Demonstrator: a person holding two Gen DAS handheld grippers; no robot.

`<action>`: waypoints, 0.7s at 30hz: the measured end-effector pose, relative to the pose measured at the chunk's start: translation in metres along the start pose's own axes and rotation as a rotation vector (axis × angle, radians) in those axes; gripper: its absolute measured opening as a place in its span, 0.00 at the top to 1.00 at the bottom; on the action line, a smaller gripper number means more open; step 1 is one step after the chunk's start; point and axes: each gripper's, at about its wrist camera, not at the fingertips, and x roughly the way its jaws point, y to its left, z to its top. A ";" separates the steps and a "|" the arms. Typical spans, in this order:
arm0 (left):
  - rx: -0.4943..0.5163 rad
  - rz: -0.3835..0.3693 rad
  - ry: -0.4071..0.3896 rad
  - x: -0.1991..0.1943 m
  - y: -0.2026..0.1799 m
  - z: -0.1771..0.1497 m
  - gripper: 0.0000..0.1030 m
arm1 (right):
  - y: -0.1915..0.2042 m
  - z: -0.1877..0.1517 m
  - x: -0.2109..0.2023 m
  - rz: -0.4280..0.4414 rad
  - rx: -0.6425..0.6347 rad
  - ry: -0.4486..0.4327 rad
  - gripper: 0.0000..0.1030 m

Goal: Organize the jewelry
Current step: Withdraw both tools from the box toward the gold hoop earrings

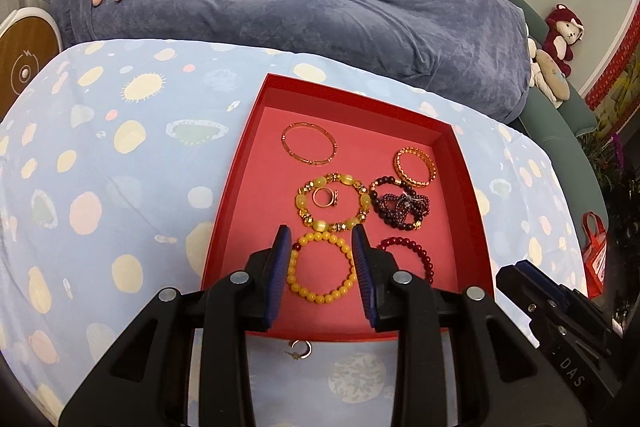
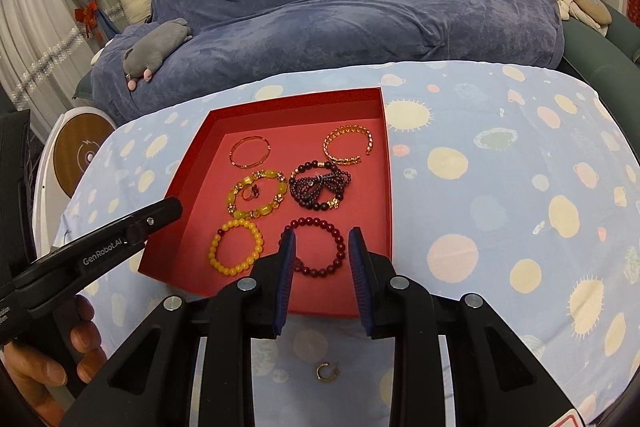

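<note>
Blue blanket (image 1: 320,7) fills the far side, beyond the spotted cloth (image 1: 100,187) bearing a red tray (image 1: 256,163) of bracelets. Both grippers hang over the tray's near edge, jaws apart and empty: left gripper (image 1: 322,247) above the yellow bracelet (image 1: 322,269), right gripper (image 2: 322,247) above the dark red bracelet (image 2: 320,247). Nothing blocks them. A small ring (image 2: 327,371) lies on the cloth nearer. Only the right view shows a hand (image 2: 52,355).

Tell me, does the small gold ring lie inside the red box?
No, the small gold ring lies on the spotted cloth, outside the near wall of the red box.
</note>
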 end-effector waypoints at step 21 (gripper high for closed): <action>-0.035 0.054 0.067 -0.027 0.034 -0.083 0.71 | 0.008 -0.089 -0.006 -0.001 -0.003 0.128 0.74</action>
